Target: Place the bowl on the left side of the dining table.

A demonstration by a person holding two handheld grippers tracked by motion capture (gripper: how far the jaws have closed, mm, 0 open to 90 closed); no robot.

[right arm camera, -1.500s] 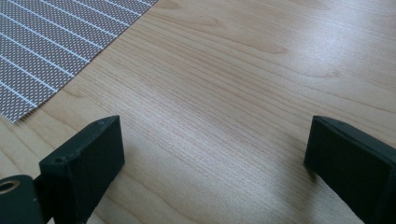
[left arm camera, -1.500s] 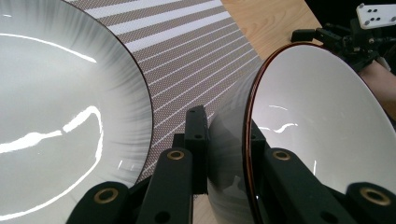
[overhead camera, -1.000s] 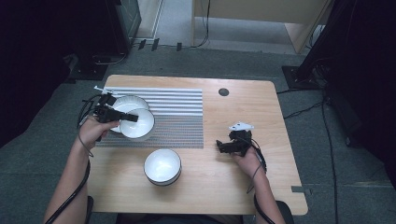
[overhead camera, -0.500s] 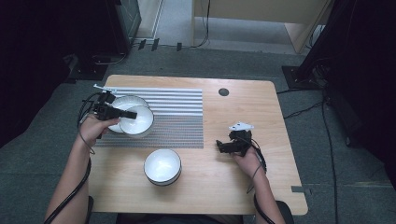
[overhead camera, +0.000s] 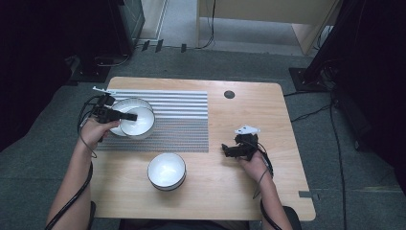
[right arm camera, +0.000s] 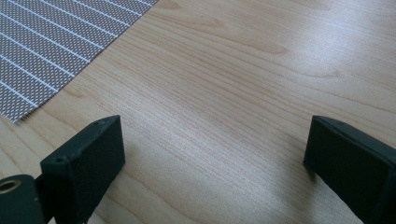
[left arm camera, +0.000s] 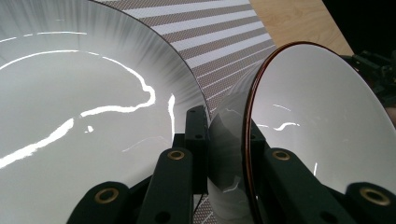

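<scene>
Compared with half second earlier, left gripper [overhead camera: 128, 115] shifted slightly right, carrying small bowl [overhead camera: 138, 122] along striped mat [overhead camera: 182, 120], left of centre. Jaws clamped bowl's rim [left arm camera: 247, 140], bowl tilted beside larger bowl [left arm camera: 84, 107], possibly touching. Right gripper [overhead camera: 229, 150], right of centre, stood wide open over bare table [right arm camera: 224, 93]. Third bowl [overhead camera: 166, 171] sat lower centre.

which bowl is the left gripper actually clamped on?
The tilted bowl on the striped mat, its rim pinched by the left gripper. It overlaps the white dish behind it; the bowl stack sits apart on bare wood.
</scene>
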